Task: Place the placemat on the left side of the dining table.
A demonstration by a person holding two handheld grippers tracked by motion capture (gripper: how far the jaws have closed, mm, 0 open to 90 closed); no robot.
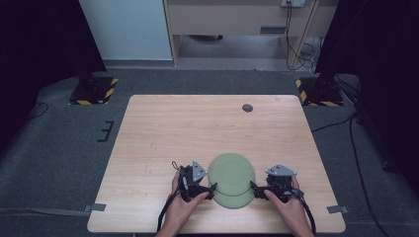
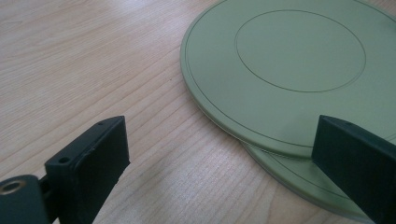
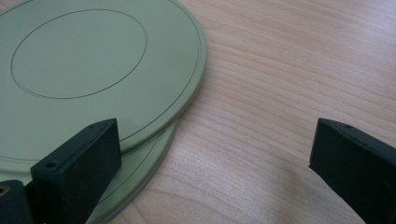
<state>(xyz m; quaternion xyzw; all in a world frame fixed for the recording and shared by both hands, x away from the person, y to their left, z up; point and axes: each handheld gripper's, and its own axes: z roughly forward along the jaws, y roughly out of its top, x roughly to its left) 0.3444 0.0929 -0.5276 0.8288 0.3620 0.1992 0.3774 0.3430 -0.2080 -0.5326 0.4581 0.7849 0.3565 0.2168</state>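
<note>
Green plates, one stacked off-centre on another, sit between your left gripper and right gripper. Fingers spread wide, holding nothing. Next, likely close on a rim.

Grey carpet floor, pale wall panel, wooden cabinet, dark curtains

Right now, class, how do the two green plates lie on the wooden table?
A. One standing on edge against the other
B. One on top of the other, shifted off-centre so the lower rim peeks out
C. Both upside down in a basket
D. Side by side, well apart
B: the upper green plate lies flat on the lower green plate, whose rim shows at the near side, between the open left claw and right claw.
</note>
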